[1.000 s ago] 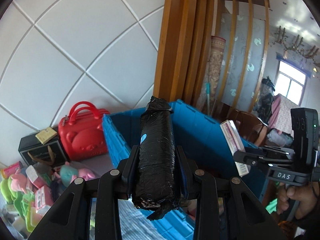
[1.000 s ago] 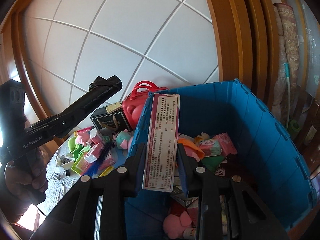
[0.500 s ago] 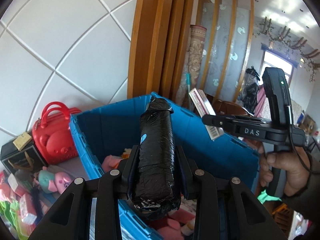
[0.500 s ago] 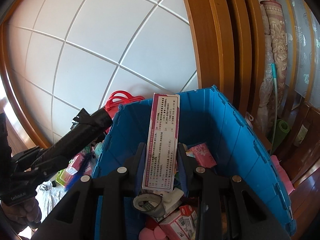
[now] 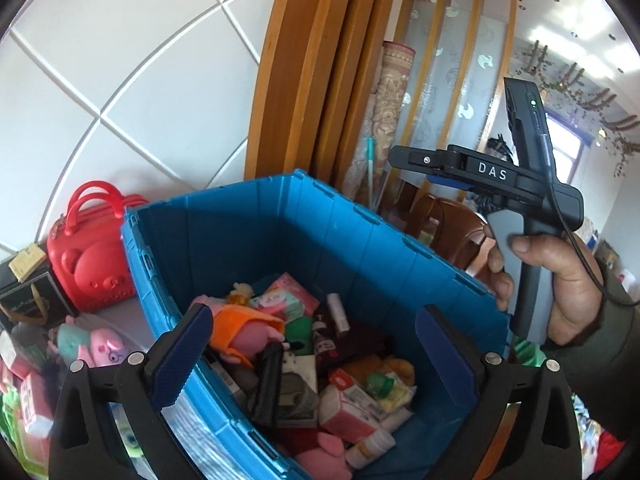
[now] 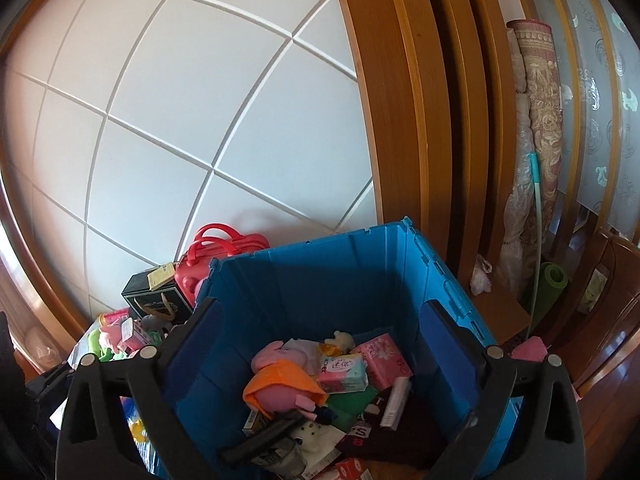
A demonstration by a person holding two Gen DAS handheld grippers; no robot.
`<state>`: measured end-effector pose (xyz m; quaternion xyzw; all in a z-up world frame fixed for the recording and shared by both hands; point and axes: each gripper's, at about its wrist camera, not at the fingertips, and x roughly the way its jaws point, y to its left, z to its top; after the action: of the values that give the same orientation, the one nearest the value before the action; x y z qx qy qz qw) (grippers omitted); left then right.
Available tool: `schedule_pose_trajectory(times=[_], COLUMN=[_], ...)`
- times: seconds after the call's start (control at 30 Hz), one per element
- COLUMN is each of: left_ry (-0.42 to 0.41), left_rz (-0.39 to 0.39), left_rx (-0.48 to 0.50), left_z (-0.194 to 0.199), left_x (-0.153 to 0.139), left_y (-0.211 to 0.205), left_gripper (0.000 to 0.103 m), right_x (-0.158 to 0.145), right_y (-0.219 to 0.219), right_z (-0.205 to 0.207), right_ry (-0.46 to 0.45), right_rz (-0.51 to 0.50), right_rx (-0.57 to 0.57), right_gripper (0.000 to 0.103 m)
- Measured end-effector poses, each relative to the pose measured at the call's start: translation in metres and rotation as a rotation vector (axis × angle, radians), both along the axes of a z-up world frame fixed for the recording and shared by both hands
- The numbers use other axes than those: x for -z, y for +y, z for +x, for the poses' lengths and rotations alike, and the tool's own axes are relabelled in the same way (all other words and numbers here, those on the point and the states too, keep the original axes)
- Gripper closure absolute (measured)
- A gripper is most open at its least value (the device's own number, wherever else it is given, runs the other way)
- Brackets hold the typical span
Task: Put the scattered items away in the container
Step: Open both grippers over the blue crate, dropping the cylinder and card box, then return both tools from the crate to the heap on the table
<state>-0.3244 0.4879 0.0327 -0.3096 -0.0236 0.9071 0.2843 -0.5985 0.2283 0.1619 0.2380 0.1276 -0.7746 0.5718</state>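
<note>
Left gripper [image 5: 312,344]: jaws have just been opening, now wide apart above the blue crate [image 5: 360,240], nothing between them | black wrapped roll [image 5: 267,384]: lying in the crate among toys and packets | Right gripper [image 6: 320,344]: jaws have just been opening, wide, empty | long pink box [image 6: 396,402]: lying inside the crate.

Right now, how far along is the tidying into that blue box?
Well along: the blue crate already holds a heap, including the black wrapped roll and long white box. Both sets of jaws have just been opening and hold nothing. Left to do: the toys and packets beside the crate.
</note>
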Motion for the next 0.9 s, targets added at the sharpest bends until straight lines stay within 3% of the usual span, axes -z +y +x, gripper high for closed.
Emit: schedule_pose_trajectory(times=[0.47, 0.77, 0.9], left_ry=[0.015, 0.015, -0.006], left_rz=[0.002, 0.023, -0.002], left_rx=[-0.069, -0.170, -0.242], left_z=[0.028, 0.060, 0.069], left_x=[0.001, 0.008, 0.011], left_y=[-0.043, -0.119, -0.157], left_gripper=[0.001, 0.001, 0.001], right_x=[0.009, 0.015, 0.019], right_y=[0.003, -0.008, -0.017], right_z=[0.044, 0.117, 0.151], right_ry=[-0.002, 0.025, 0.024], right_rz=[0.035, 0.055, 0.065], right_rx=[-0.041, -0.094, -0.116], right_gripper=[0.003, 0.003, 0.003])
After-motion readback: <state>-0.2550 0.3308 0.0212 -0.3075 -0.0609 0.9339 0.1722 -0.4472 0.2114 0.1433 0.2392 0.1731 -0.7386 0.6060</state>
